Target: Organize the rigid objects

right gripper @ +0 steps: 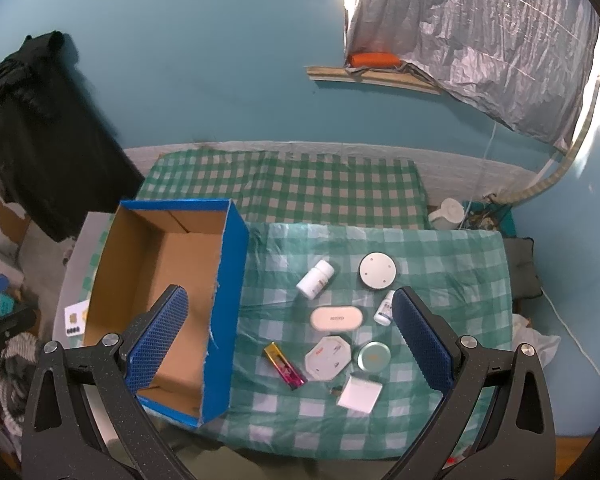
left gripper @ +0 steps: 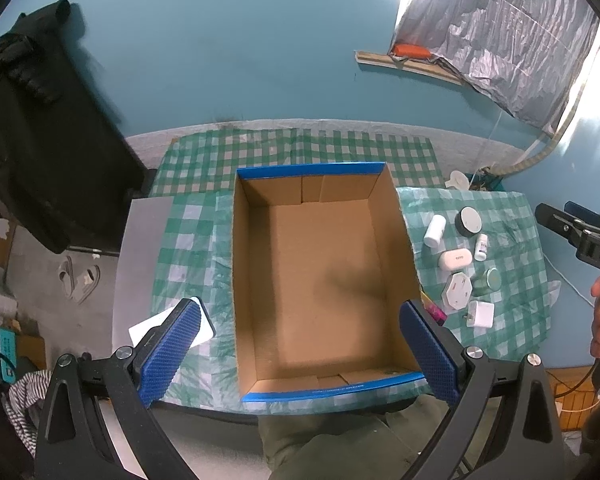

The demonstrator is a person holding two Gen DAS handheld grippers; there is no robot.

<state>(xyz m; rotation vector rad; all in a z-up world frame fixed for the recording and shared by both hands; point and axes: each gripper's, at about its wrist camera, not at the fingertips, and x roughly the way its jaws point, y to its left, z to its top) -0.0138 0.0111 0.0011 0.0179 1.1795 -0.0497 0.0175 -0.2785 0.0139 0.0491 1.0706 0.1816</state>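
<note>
My left gripper over empty box, jaws apart, idle. My right gripper above item cluster, jaws apart, ready to pick pill bottle.

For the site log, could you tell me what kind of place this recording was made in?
Probably a room in a home: a checked tablecloth over the table, dark clothing hanging against the blue wall, and slippers on the floor.
</note>
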